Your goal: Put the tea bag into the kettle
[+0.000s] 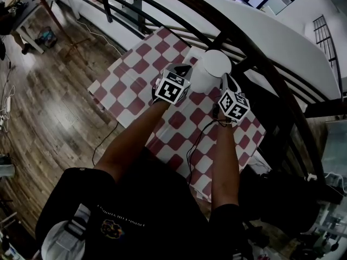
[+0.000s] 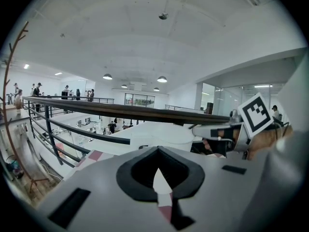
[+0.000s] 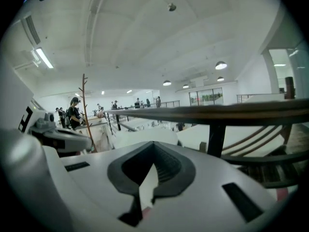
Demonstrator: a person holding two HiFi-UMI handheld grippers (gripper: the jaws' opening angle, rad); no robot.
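While my left gripper (image 1: 182, 70) and right gripper (image 1: 224, 82) flanked the kettle (image 1: 212, 69), likely to open it | both jaws closed, empty.

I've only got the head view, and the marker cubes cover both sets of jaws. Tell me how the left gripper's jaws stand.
Observer: In the left gripper view, the left gripper has its jaws together, with nothing between them.
Operator: Now the right one.
Observer: The right gripper is shut as well, and it holds nothing.
Operator: Say what lies ahead of the left jaws.
Observer: The white kettle stands beyond them, in front of a dark railing.
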